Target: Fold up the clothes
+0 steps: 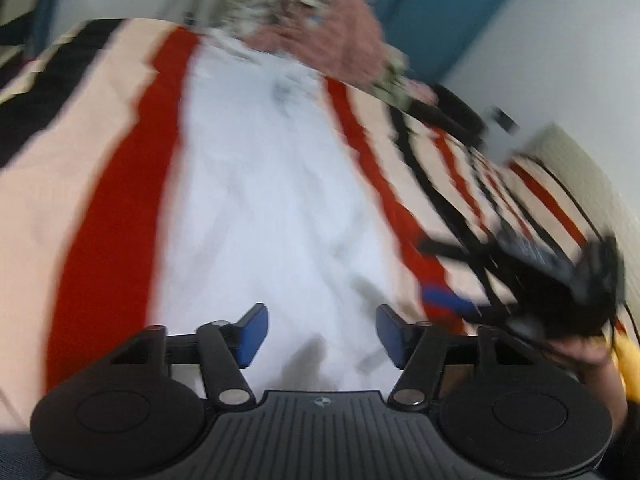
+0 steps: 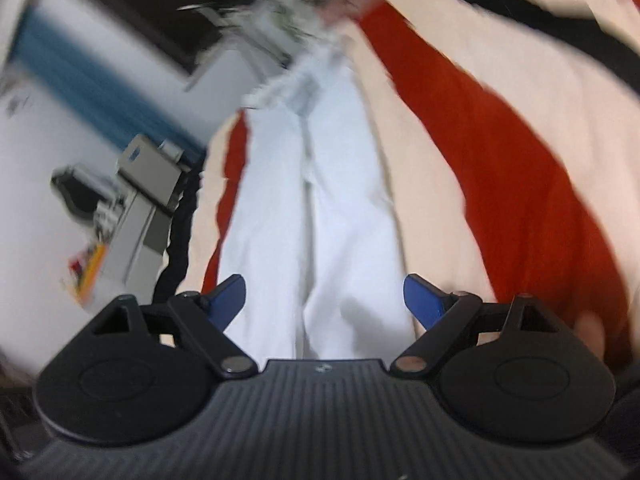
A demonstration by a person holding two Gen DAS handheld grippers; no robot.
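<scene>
1. On the bed (image 1: 80, 184), over its striped cover of red, cream and black, a pair of white trousers (image 1: 280, 200) lies flat and stretched out long.
2. The trousers run straight away from both cameras. The two legs lie side by side with a thin line between them, which shows well in the right wrist view (image 2: 316, 200). The leg ends are close to the person and the waist is far off.
3. At the far end of the bed, past the waist, sits a heap of other clothes (image 1: 320, 28). It is too blurry to tell what they are.
4. The left hand-held gripper (image 1: 322, 330) hangs just over the near end of the trousers. Its blue fingers are spread wide and hold nothing.
5. The right hand-held gripper (image 2: 324, 304) is over the leg ends too, wide open and empty. In the left wrist view it shows off to the right side (image 1: 560, 276).
6. Both seem about as near to the leg ends, so I cannot pick a nearer one.
7. My guess is a fold would go along the long line, leg ends toward the waist.
</scene>
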